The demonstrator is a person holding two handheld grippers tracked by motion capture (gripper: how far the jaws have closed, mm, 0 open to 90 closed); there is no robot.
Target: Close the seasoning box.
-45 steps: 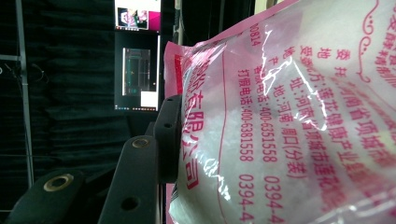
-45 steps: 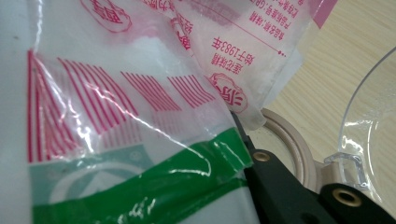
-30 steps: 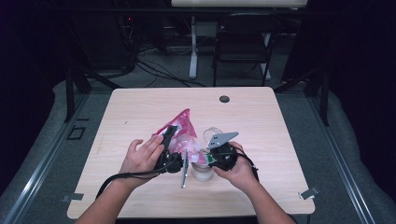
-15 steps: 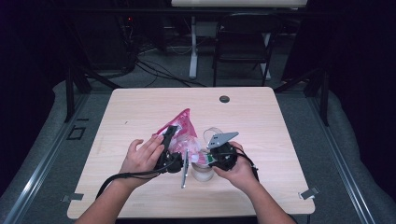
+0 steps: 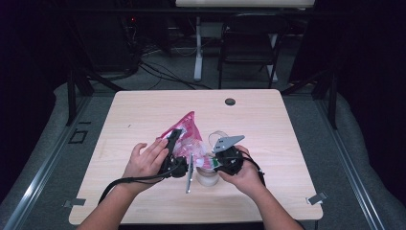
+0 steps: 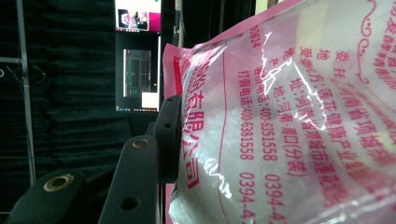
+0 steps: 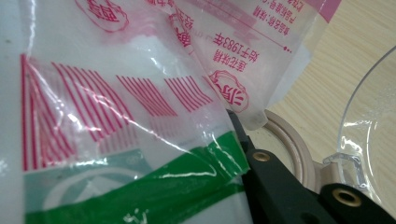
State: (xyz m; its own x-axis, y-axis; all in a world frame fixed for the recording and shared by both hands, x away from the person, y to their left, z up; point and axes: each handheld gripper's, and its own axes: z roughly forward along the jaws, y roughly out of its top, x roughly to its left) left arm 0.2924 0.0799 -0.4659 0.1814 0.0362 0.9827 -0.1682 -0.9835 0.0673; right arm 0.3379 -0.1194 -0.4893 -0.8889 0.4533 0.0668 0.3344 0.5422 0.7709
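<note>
Pink-printed bag [image 5: 187, 134] of white granules, held above the table [image 5: 143, 110] near its front middle, pinched by both grippers. Left gripper [image 5: 171, 143] clamped on its left side; in the left gripper view, black jaw pressed into the film. Right gripper [image 5: 218, 160] gripping the lower corner; its view adds a beige jar rim [image 7: 289, 140] and a clear lid [image 7: 369, 121] just beside it.

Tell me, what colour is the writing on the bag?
Pink-red writing on the clear bag with a pink edge, best seen in the left gripper view.
</note>
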